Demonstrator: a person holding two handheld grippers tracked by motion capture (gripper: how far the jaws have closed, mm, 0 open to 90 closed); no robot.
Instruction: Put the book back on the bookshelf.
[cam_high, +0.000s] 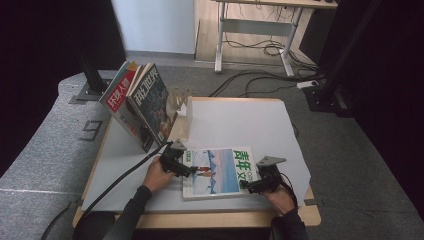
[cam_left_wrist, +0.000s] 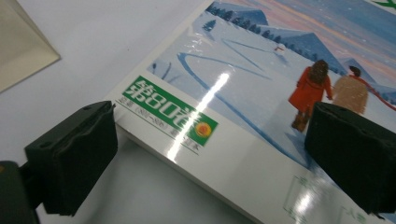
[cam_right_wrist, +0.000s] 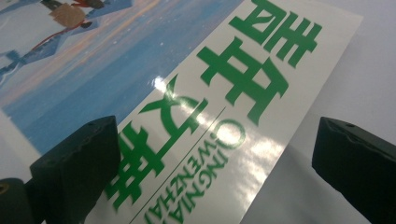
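I had the magazine (cam_high: 220, 171) flat at the worktop's (cam_high: 240, 120) lower centre, left gripper (cam_high: 176, 165) and right gripper (cam_high: 256, 185) both wide, straddling opposite edges; I judged closing evenly would lift it best.

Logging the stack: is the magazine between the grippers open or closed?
Closed. The magazine lies flat on the table, front cover up, page edges stacked together in the left gripper view.

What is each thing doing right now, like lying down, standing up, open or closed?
Snow-scene magazine: closed, lying flat on the table, cover up.
Leaning magazines: closed, standing tilted against the clear stand.
Clear stand: upright on the table.
Left claw: open, jaws spread over the magazine's edge.
Right claw: open, jaws spread over the magazine's title strip.
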